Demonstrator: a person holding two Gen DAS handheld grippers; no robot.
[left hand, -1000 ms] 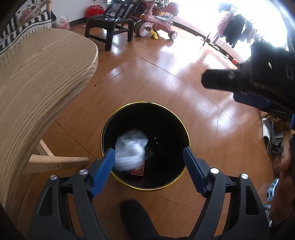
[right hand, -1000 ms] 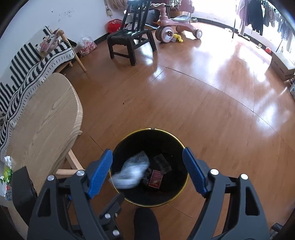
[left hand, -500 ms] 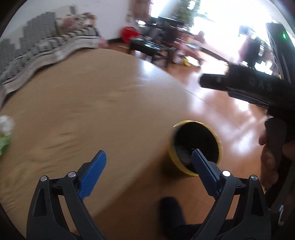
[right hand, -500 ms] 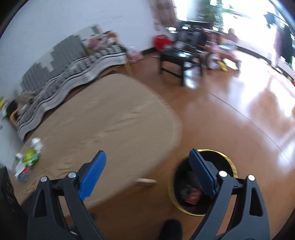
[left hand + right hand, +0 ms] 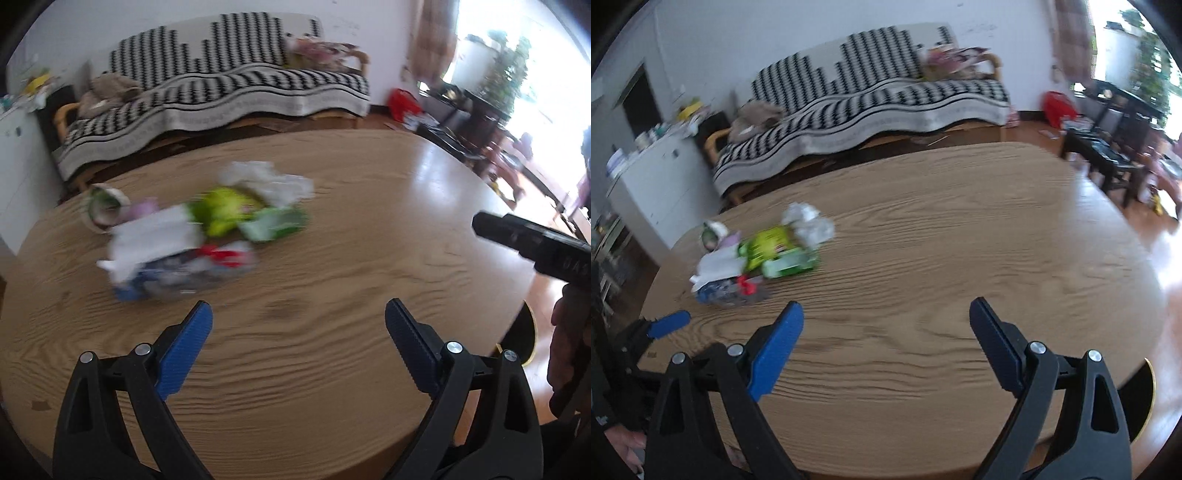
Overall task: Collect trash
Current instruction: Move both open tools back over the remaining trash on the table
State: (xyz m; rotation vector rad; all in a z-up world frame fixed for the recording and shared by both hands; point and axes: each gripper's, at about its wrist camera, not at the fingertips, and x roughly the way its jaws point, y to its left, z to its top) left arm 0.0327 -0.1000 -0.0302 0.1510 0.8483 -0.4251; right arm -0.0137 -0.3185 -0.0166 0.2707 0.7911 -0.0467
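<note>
Swung off bin (image 5: 526, 339) back to table (image 5: 332, 369), left gripper (image 5: 297, 325) & right gripper (image 5: 886, 325) spread wide, empty; trash pile (image 5: 199, 236) ahead-left on tabletop, more pickups due.

Bare table (image 5: 332, 369) stretch ahead of both grippers, nothing in path; trash pile (image 5: 207, 236) clustered toward far-left edge, packed tight; table's right half clear to its edge; bin (image 5: 1145, 398) tucked under near-right edge.
</note>
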